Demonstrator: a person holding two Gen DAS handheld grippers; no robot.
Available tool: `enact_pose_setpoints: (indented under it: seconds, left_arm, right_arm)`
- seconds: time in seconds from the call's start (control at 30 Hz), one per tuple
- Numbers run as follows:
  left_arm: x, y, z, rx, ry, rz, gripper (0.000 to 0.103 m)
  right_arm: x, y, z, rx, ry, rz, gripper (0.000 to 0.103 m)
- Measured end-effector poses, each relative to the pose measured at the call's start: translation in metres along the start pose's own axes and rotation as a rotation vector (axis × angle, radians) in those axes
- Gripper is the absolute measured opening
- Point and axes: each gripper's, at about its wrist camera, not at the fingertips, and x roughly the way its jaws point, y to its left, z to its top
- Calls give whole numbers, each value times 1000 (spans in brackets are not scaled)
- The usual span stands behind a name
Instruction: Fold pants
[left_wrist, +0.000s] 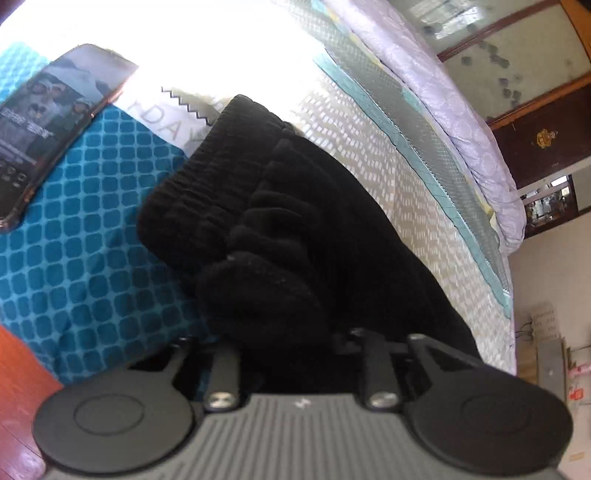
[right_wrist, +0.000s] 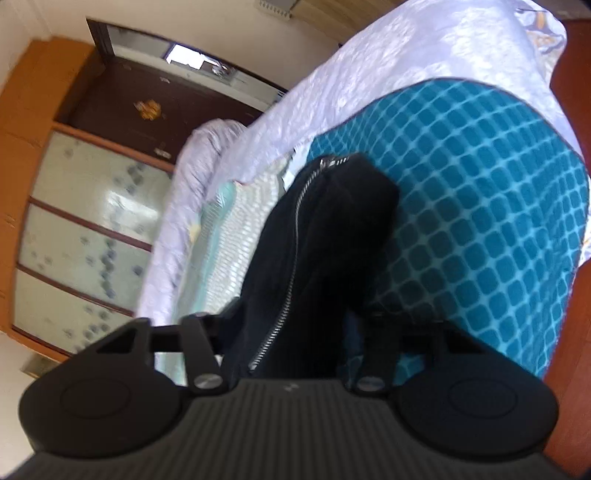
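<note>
Bedroom bed (left_wrist: 388, 177), black pants (left_wrist: 295, 229) bunched on it, both claws pinching fabric.

Folding looks barely begun: the left claw (left_wrist: 295, 343) nips the gathered waistband end, the right claw (right_wrist: 291, 332) the zippered part; a phone (left_wrist: 55, 125) lies near, and the bed edge runs close alongside.

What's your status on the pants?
Left gripper shut on black pants near waistband. Right gripper shut on them by the zipper. Phone lies beside waistband.
</note>
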Motion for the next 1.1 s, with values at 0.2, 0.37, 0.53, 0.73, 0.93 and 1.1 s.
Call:
enact_pose_setpoints:
  seconds: [0.2,0.37,0.53,0.73,0.93,1.1]
  left_arm:
    - [-46,-34,29,57,-105,-137,13]
    - [-78,-86,85,140,-183,-199,13]
    - [-118,-140,121,259,-335,-272,13]
    - [-88,-118,116,223,-302,-193,13]
    - [36,-20,71,126,7,81,16]
    - [30,-35,50,234,-39,113,34]
  right_arm:
    - [5,33,15,-18,15,57,12]
    - [19,98,40,-83,8,129,12]
    - [33,170,65,-138,-44,248,12]
    - [50,181,63,-164,-56,267,12]
    - [102,85,12,-174,53,-114,13]
    - [87,34,-4,-42,47,-114,40]
